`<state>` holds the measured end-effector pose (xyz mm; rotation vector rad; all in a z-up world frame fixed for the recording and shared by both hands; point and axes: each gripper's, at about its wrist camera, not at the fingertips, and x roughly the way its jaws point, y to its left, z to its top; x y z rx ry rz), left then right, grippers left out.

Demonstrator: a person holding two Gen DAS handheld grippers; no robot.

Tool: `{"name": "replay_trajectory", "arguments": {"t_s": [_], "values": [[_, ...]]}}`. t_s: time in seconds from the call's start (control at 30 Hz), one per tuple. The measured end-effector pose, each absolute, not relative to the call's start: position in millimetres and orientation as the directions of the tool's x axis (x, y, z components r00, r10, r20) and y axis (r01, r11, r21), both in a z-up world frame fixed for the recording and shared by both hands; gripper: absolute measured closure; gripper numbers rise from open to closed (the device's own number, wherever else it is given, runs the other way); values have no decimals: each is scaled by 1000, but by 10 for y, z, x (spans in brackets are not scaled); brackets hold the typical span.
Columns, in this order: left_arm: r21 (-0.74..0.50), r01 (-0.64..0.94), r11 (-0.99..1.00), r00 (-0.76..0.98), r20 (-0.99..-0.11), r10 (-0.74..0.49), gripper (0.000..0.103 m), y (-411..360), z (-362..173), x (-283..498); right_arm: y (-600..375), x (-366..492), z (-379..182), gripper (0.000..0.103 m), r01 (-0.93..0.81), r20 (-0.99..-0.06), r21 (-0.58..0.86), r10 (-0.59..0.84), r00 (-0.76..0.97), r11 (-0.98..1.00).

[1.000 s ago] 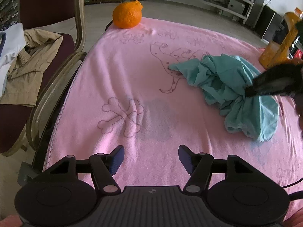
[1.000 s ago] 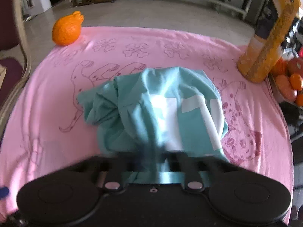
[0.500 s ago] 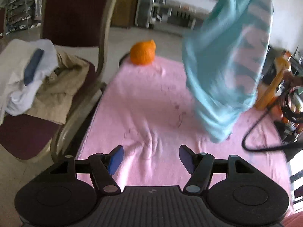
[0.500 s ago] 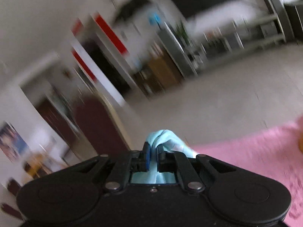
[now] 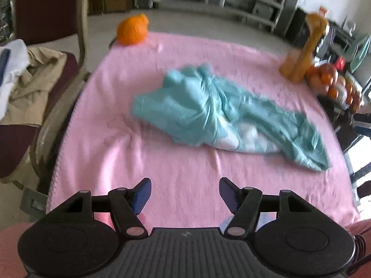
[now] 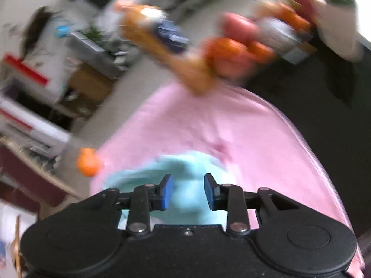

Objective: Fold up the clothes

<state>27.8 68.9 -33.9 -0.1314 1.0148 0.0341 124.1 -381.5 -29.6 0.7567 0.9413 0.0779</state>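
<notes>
A teal T-shirt (image 5: 218,113) with a white print lies crumpled and stretched out across the pink blanket (image 5: 176,176). My left gripper (image 5: 185,193) is open and empty, near the blanket's front edge, short of the shirt. In the blurred right wrist view, my right gripper (image 6: 186,191) is open and empty, hovering just over the teal shirt (image 6: 185,169).
An orange plush (image 5: 132,30) sits at the blanket's far left corner. An orange bottle (image 5: 303,51) and a pile of fruit (image 5: 336,85) stand at the far right. A chair (image 5: 46,46) with a heap of clothes (image 5: 25,81) is on the left.
The shirt hung in the air from my right gripper half a second ago; now it lies spread on the blanket. The right gripper has opened and let it go.
</notes>
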Motion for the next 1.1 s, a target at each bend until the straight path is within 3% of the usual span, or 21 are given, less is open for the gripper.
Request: {"name": "replay_trajectory", "arguments": {"t_s": [0.23, 0.33, 0.43, 0.67, 1.0, 1.1], "values": [[-100, -100, 990, 584, -812, -23, 40, 758, -221, 601, -3331, 1457, -137, 67, 123, -645, 647, 454, 615, 753], [-119, -112, 987, 612, -790, -26, 45, 824, -198, 834, -3038, 1571, -93, 67, 70, -621, 674, 512, 594, 735], [-128, -114, 985, 621, -783, -30, 56, 837, -224, 1055, -2619, 1714, -181, 67, 36, -609, 697, 564, 558, 717], [-160, -170, 972, 535, -844, -45, 53, 1036, -701, 1319, -1765, 2106, -917, 67, 68, -706, 654, 577, 410, 753], [-201, -185, 962, 524, -848, -77, 49, 1180, -752, 1284, -1081, 2106, -1003, 63, -335, -761, 331, 459, 458, 882], [-228, -183, 956, 513, -852, -105, 50, 1195, -781, 1301, -944, 1952, -1037, 63, -474, -792, 126, 376, 481, 872]]}}
